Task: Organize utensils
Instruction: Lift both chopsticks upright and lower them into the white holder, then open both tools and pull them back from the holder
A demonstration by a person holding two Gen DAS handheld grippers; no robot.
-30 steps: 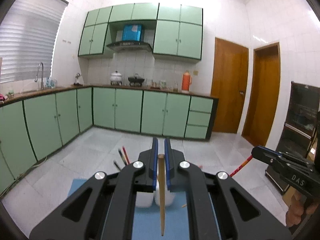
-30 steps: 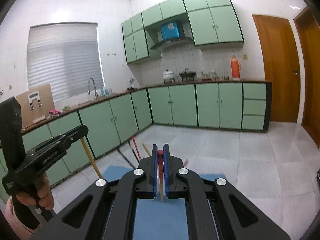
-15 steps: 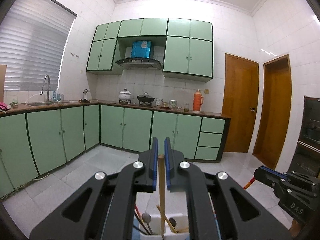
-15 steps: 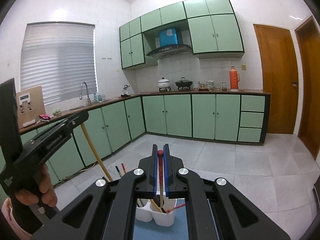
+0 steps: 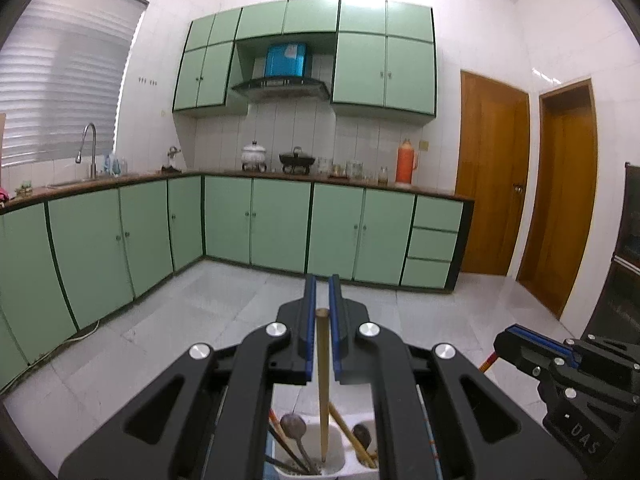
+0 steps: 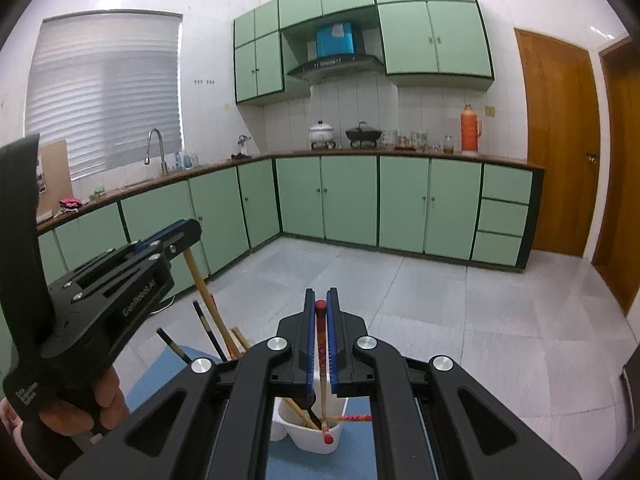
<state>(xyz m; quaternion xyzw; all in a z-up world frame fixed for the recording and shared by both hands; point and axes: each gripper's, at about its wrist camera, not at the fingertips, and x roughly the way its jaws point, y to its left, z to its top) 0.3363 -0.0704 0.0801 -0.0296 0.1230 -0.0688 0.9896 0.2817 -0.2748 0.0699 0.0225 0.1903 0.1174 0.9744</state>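
Note:
My left gripper is shut on a plain wooden chopstick that hangs tip-down into a white utensil holder. The holder has spoons and other chopsticks in it. In the right wrist view, my right gripper is shut on a red-tipped chopstick. Its lower end is at the front rim of the holder. A red patterned chopstick lies across that rim. The left gripper shows at the left, and the right gripper at the far right of the left wrist view.
The holder stands on a blue mat. A hand grasps the left gripper's handle. Green floor cabinets line the far wall and the left side, wooden doors stand at the right, and a dark cabinet is at the right edge.
Both grippers have travelled forward with their chopsticks still held. The holder has come from beyond the fingers to right beneath them, and the mat has largely dropped out of the left wrist view.

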